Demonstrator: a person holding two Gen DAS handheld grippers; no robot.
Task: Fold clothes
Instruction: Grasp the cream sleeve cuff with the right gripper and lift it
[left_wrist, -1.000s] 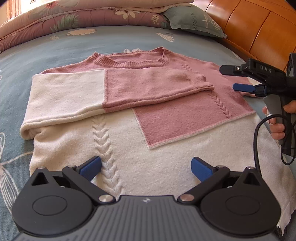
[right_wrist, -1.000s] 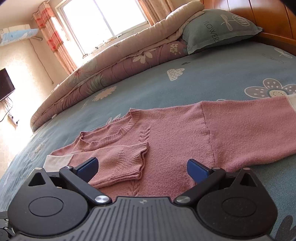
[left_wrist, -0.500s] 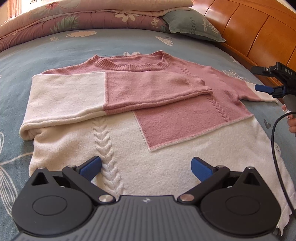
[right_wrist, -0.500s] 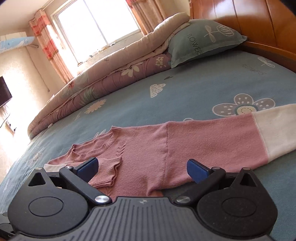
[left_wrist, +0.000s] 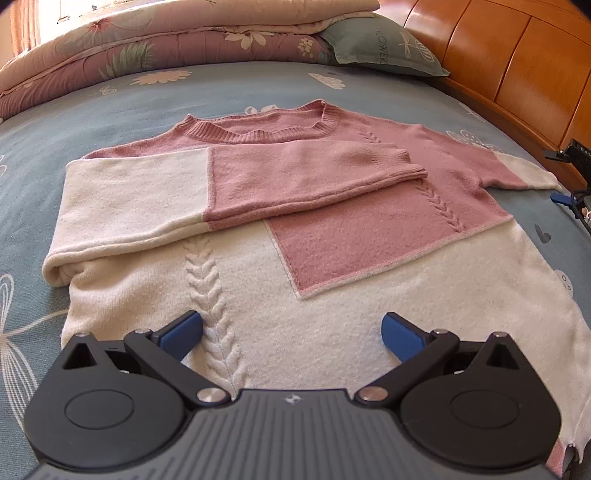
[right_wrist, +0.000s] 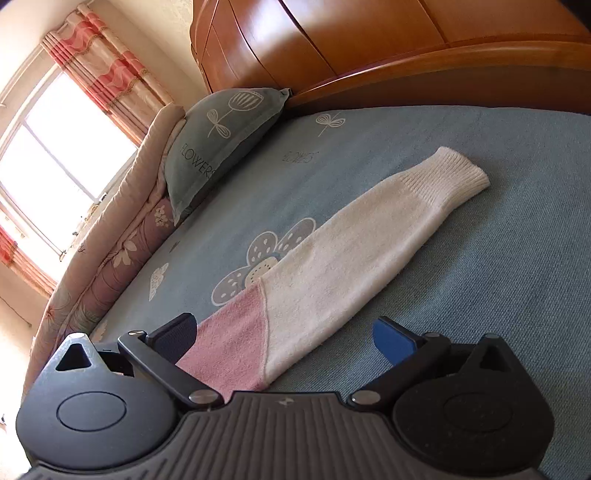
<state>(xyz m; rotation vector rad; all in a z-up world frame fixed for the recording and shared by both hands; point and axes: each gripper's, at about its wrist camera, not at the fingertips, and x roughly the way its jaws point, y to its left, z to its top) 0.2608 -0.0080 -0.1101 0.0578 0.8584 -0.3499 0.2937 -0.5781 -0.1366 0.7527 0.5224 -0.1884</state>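
1. A pink-and-cream knit sweater (left_wrist: 303, 236) lies flat, front up, on a blue floral bedsheet (left_wrist: 110, 107), neckline toward the far side of the bed and hem toward the left-wrist camera.
2. One sleeve (left_wrist: 229, 192) is folded across the chest: its cream part sits at the left in that view, and its pink cuff ends near the cable-knit line on the pink panel.
3. The other sleeve (right_wrist: 332, 258) lies stretched out straight on the sheet, pink near the body, cream toward the ribbed cuff (right_wrist: 454, 177). The cuff rests on bare sheet, well apart from the wooden headboard (right_wrist: 406, 48).
4. Left gripper (left_wrist: 291, 332): blue-tipped fingers spread wide, holding nothing. It hangs over the cream lower part of the sweater, near the hem; the cable braid runs just beside its left fingertip. Contact with the fabric cannot be told.
5. Right gripper (right_wrist: 284, 332): fingers spread wide, holding nothing. The outstretched sleeve runs between them, the pink section nearest the left finger. The right finger stands over bare sheet. Whether either touches the cloth cannot be told.
6. In the left-wrist view, a part of the right gripper shows at the far right edge, beyond the sleeve end.
7. A grey-green pillow (right_wrist: 221, 147) printed "FLOWERS" leans against a rolled floral quilt (left_wrist: 166, 40) at the head of the bed. A curtained window (right_wrist: 55, 155) is bright behind.
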